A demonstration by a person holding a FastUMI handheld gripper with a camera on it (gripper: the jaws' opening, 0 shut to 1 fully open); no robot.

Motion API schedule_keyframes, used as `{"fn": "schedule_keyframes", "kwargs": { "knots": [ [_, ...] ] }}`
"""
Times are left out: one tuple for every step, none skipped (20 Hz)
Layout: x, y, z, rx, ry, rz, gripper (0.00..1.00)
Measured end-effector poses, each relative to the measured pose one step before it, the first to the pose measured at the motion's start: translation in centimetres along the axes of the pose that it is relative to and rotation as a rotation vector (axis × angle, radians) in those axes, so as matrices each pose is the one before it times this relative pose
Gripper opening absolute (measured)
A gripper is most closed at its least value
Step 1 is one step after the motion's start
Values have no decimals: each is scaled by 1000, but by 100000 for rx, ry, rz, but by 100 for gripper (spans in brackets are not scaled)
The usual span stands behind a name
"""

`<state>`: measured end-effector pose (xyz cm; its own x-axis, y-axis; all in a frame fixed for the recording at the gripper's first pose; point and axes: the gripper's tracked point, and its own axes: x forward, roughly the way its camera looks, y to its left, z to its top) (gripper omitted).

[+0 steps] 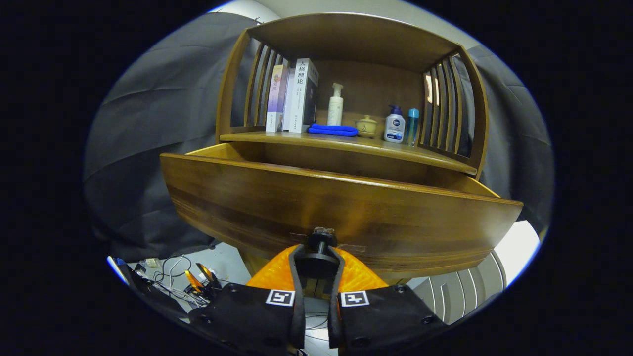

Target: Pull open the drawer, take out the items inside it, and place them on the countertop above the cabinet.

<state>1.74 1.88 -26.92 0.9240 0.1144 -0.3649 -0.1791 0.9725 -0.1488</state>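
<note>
Gripper view. The gripper (316,257) sits low against the front of the drawer (341,207), and its jaws are clenched on the knob (321,240), one finger pressing on each side of the knob's stem. The knob stands at the middle of the drawer front, near its lower edge.

The drawer is pulled well out of the cabinet (346,34); its front panel stands clear of the cabinet body, and the open top of the drawer shows as a gap behind the panel. The inside of the drawer is hidden by the front panel from this angle, so its contents cannot be told.

Above the drawer lies the desk (346,144), the wooden top of the cabinet, roofed and closed in by slatted sides. On it, from the left: a row of upright books (296,96) against the left slats; a white pump bottle (336,105) behind a folded blue cloth (333,130); a small lidded pot (366,125) just beside the cloth; a white and blue pump bottle (394,125); and a slim blue bottle (412,126) just beside the right slats.

Grey cloth hangs behind the cabinet on both sides. On the floor below and to the left of the gripper lie loose cables (170,282).
</note>
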Motion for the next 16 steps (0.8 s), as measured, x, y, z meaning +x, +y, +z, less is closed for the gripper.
{"fn": "schedule_keyframes", "kwargs": {
  "knots": [
    [-350, 101, -125, -182, 456, 515, 20],
    [-327, 198, -201, -137, 210, 692, 20],
    [-277, 193, -69, -120, 319, 586, 20],
    [-417, 113, -275, 59, 629, 462, 20],
    [-398, 146, -203, -41, 516, 839, 20],
    [-309, 227, -144, -212, 395, 825, 20],
    [-402, 2, -172, -331, 161, 804, 20],
    [-241, 141, -155, -665, 53, 651, 20],
    [-236, 41, -60, -748, -11, 332, 20],
    [-85, 35, -124, -596, 30, 303, 20],
    [-76, 63, 82, 169, 213, 188, 20],
    [29, 45, -191, 510, 947, -167, 21],
    [-85, 70, -55, 499, 711, 57, 21],
    [-50, 119, 50, -83, 706, 448, 30],
    [-130, -62, 73, -1096, 28, -464, 39],
    [-294, -65, 123, -745, -139, 668, 48]
  ]
}}
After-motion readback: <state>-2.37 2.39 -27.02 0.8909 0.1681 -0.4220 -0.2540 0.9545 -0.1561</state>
